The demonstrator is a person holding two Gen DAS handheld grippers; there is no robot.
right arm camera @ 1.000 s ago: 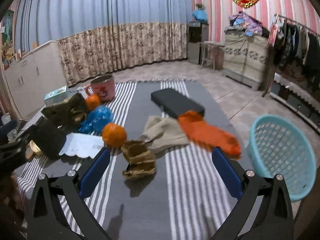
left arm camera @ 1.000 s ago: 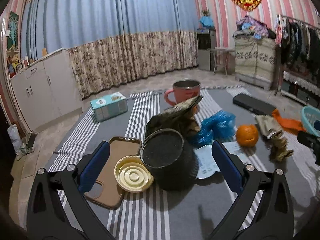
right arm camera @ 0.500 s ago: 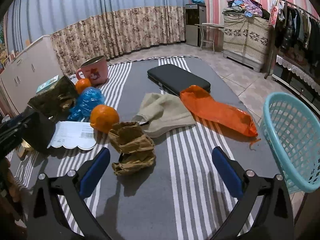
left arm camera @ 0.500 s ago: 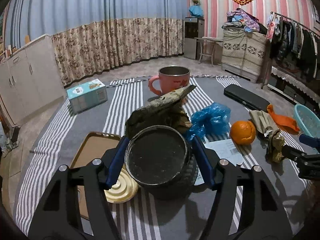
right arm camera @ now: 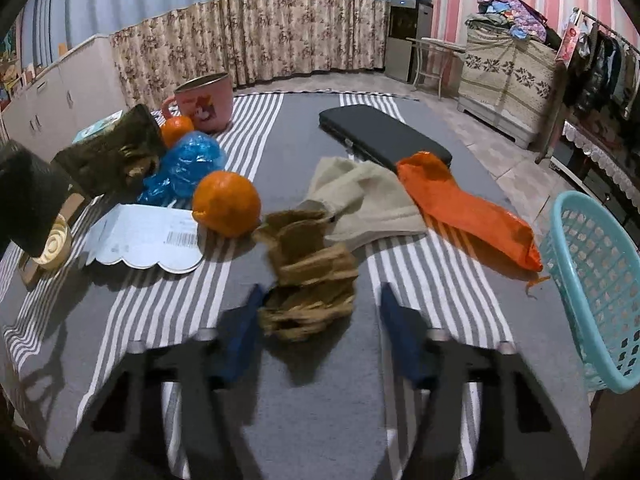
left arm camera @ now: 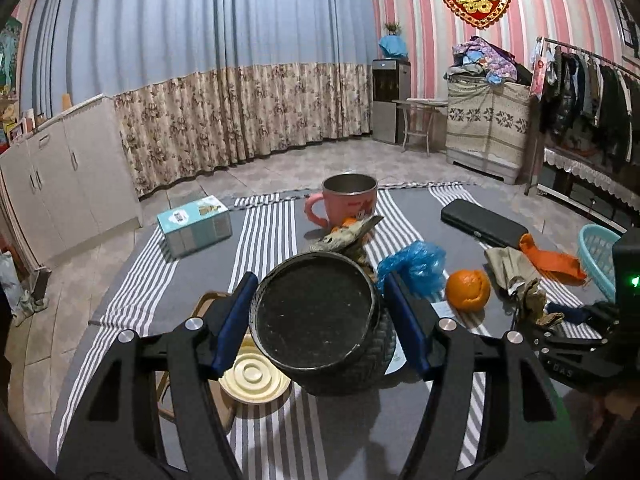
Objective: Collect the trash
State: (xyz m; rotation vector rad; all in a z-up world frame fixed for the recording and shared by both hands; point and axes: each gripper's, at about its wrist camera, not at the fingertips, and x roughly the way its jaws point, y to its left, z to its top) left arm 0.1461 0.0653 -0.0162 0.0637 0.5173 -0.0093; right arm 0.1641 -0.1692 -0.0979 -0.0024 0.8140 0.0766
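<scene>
My left gripper [left arm camera: 320,304] is shut on a black woven basket [left arm camera: 320,320], its blue pads against both sides of the rim; the basket also shows at the left edge of the right wrist view [right arm camera: 24,196]. My right gripper [right arm camera: 318,312] is open around the near end of a crumpled brown paper wad [right arm camera: 308,276]; it is blurred. Other trash lies on the striped cloth: a blue plastic bag [right arm camera: 188,168], a dark crumpled wrapper [right arm camera: 112,152], an orange bag [right arm camera: 468,208], a white label card [right arm camera: 140,236]. The right gripper shows in the left wrist view [left arm camera: 568,320].
A teal laundry basket [right arm camera: 600,280] stands at the right table edge. A pink mug [left arm camera: 348,200], two oranges [right arm camera: 226,204], a beige cloth [right arm camera: 368,200], a black case [right arm camera: 384,136], a tissue box [left arm camera: 194,224], a yellow lid [left arm camera: 252,376] and a brown phone case lie around.
My left gripper closed onto the black basket and lifted it slightly. My right gripper moved forward and down to straddle the brown paper wad, its jaws narrowing.
</scene>
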